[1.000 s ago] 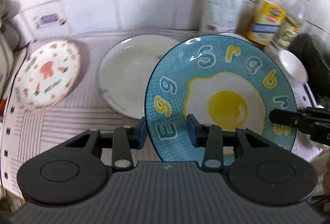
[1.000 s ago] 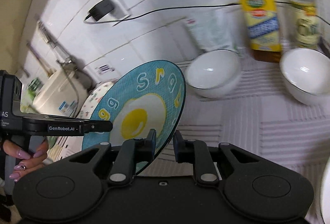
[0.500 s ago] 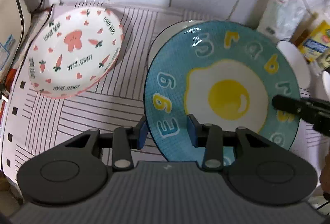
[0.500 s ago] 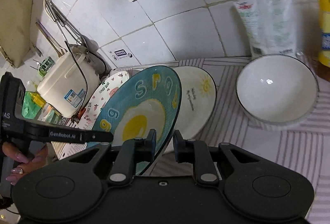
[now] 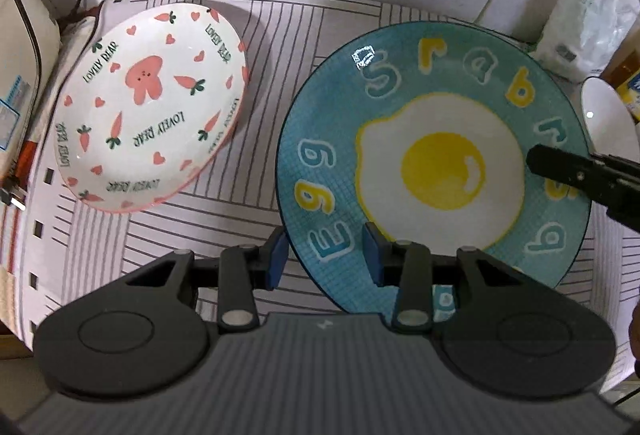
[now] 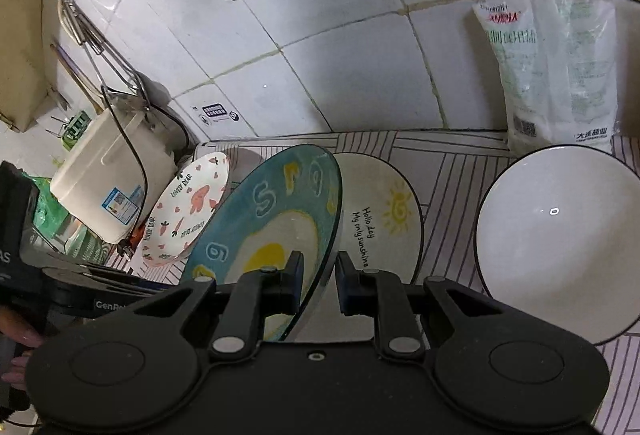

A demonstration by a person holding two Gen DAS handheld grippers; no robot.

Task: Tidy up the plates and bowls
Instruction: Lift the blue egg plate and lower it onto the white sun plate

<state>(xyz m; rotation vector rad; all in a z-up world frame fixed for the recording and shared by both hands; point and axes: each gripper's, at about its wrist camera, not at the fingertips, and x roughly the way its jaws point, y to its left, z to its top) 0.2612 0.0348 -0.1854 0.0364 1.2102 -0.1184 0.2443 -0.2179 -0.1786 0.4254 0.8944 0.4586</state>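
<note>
Right now both grippers are sharing one load: the round teal ceramic plate with the fried-egg print [image 5: 436,171] is being carried tilted, above the striped cloth-covered counter [image 5: 256,227]. The left gripper [image 5: 324,259] is pinching the plate's near rim, one blue-padded finger under the edge and the other on the printed face. The right gripper [image 6: 318,281] is straddling the opposite rim, one finger on the face and one behind; its fingers are sitting close to the glaze, though whether both pads are pressing I cannot tell. Holding two opposite edges is probably what is keeping such a wide, slick plate from swinging.

From the right wrist camera, the teal plate is hanging over the cream round plate with the sun drawing and "Hello day" lettering [image 6: 384,219], which is lying on the cloth beneath it. That looks like the intended stacking spot.

To the left, the white plate with pink rabbit and carrot motifs [image 5: 148,111] is leaning up off the cloth, near the teal rim but apart from it. On the right, the white bowl with a dark rim [image 6: 560,243] is sitting just beside the cream plate. So room is narrow on both sides; lowering straight down is looking safer than sliding sideways. The tiled wall [image 6: 360,75] is closing off the back.
</note>
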